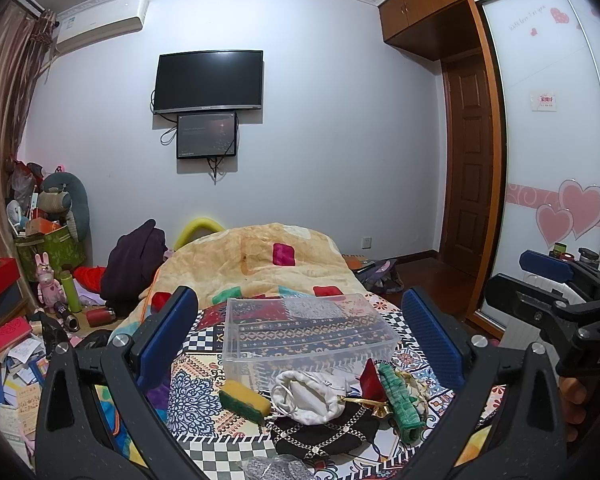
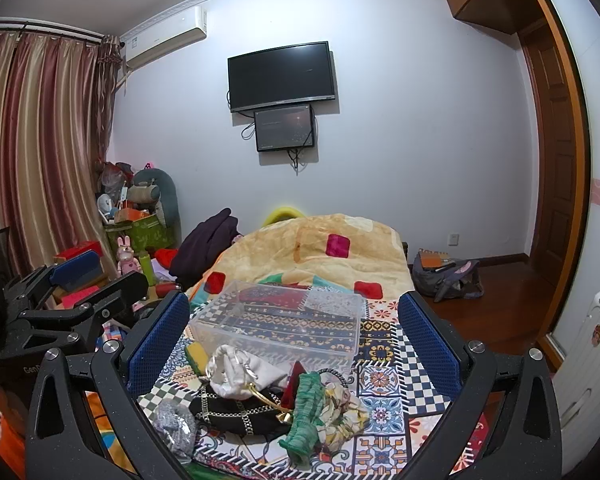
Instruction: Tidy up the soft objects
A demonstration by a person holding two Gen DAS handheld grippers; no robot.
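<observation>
A clear plastic bin [image 1: 304, 328] [image 2: 284, 326] stands empty on the patterned bedcover. In front of it lies a heap of soft things: a yellow-green sponge [image 1: 245, 400] [image 2: 196, 356], a white drawstring pouch [image 1: 312, 396] [image 2: 240, 372], a black chain-trimmed bag [image 1: 324, 432] [image 2: 240, 412], a green knitted piece [image 1: 400, 404] [image 2: 304, 412], a floral scarf [image 2: 344, 408] and a silver glittery piece [image 2: 174, 424]. My left gripper [image 1: 300, 328] is open and empty above the heap. My right gripper [image 2: 296, 340] is open and empty too.
A beige blanket [image 1: 260, 260] is bunched at the bed's far end. Clutter, boxes and toys fill the floor at the left [image 1: 40, 300]. A backpack [image 2: 448, 278] lies on the wooden floor at the right. A white suitcase [image 2: 592, 352] stands by the wardrobe.
</observation>
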